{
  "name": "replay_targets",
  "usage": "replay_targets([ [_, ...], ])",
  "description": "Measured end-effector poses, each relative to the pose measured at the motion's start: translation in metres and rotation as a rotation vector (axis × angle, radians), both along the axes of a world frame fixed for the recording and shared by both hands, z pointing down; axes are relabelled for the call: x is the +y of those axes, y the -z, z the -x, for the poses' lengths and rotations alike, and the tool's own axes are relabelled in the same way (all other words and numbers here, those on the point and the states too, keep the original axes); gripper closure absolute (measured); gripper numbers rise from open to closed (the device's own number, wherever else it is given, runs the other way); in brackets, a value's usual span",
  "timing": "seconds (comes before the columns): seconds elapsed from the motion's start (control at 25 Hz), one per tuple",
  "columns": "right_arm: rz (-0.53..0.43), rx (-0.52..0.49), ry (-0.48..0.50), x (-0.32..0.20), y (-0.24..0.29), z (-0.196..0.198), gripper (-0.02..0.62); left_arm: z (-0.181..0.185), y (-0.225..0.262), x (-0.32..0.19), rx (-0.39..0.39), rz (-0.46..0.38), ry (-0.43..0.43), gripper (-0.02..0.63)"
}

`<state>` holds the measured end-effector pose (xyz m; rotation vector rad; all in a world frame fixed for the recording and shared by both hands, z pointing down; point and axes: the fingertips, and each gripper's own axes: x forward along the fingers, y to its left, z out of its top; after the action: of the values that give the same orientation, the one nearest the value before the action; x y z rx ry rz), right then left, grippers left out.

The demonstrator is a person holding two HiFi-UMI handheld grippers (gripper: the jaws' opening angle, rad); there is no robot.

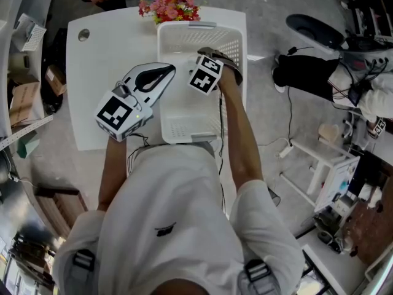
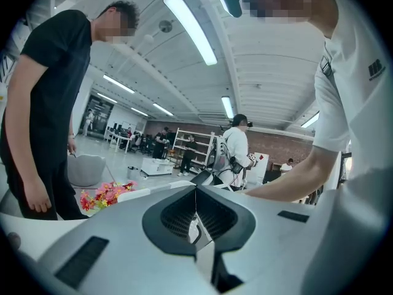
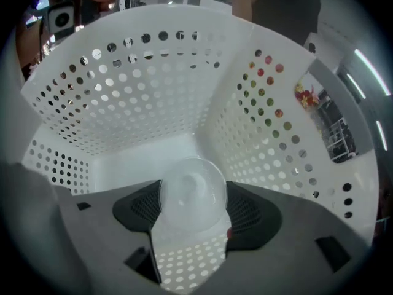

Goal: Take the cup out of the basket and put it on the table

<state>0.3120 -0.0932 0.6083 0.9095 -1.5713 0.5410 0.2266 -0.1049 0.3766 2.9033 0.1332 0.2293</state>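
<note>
A clear plastic cup [image 3: 191, 195] lies on its side low inside the white perforated basket [image 3: 153, 97], its round bottom facing the right gripper view. My right gripper [image 3: 191, 209] reaches down into the basket [image 1: 228, 42], and its two dark pads press the cup's sides. In the head view the right gripper [image 1: 212, 59] is inside the basket and hides the cup. My left gripper [image 1: 167, 72] hovers over the white table [image 1: 104, 48] just left of the basket. It points up and away, and the left gripper [image 2: 196, 203] has its jaws together on nothing.
A bunch of pink and red flowers [image 1: 169, 6] lies at the table's far edge behind the basket. A person in black [image 2: 49, 103] stands across the table. A round hole [image 1: 83, 34] marks the table's far left corner. Cables and stands fill the floor to the right.
</note>
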Motion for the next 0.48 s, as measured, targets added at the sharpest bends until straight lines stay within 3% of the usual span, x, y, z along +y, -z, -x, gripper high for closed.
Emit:
replay_targets([
  [0.48, -0.071, 0.004, 0.078, -0.010, 0.055, 0.013, 0.278, 0.012, 0.003, -0.009, 0.015, 0.009, 0.046, 0.594],
])
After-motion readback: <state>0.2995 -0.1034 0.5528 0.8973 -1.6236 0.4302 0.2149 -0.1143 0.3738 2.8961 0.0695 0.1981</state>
